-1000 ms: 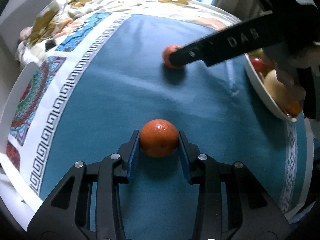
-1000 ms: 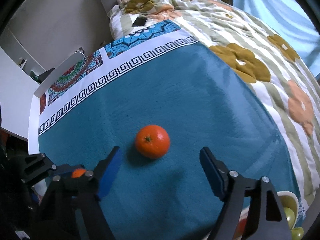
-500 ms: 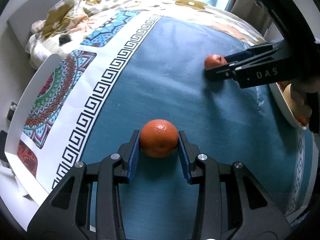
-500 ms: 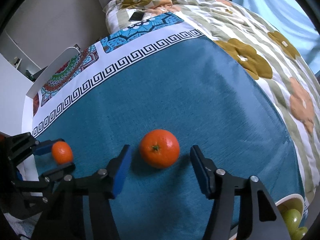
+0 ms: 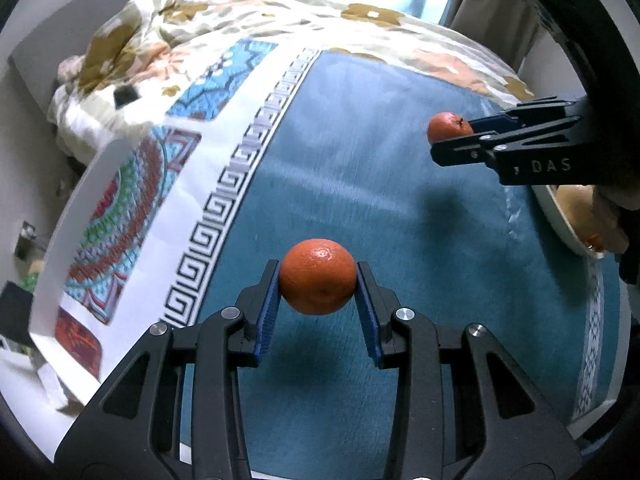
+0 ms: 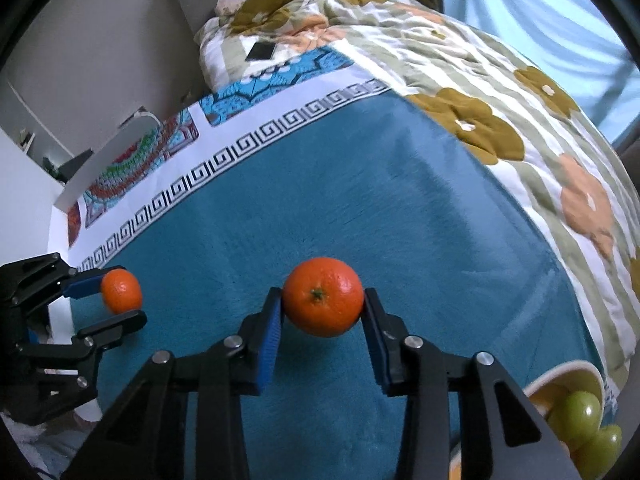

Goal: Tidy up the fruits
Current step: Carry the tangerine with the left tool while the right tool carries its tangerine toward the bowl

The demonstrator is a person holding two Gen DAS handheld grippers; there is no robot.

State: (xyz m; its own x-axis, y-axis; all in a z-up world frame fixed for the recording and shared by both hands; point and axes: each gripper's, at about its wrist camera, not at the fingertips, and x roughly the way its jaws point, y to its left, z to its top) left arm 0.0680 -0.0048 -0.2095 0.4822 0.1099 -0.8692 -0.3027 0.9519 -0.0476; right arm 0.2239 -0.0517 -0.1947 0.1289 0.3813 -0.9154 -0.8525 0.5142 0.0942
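- Two oranges, one in each gripper, both clear of the teal blanket (image 5: 360, 184), judging by the shadows under them.
- Left gripper (image 5: 317, 290): jaws narrowed on the first orange (image 5: 317, 282), blue pads (image 5: 269, 312) pressing on both its sides; seen also from the right wrist view as the small orange (image 6: 121, 290) at the left edge.
- Right gripper (image 6: 323, 310): jaws closed on the second orange (image 6: 323, 297), stem end facing the camera; seen from the left wrist view as the small orange (image 5: 449, 128) at the fingertips.
- Fruit bowl (image 5: 554, 216) at the right edge of the blanket, partly hidden behind the right gripper; already holding green fruits (image 6: 580, 414) and some other pieces, hard to tell which.
- Step in hand, as a judgement: both pickups done, carrying toward the bowl not yet finished.
- Next move: probably to bring each orange over the bowl rim, one at a time to avoid the grippers colliding, then to lower and open gently.
- Risk: round fruit may roll out of the bowl, or knock fruit already inside, if released from too high.
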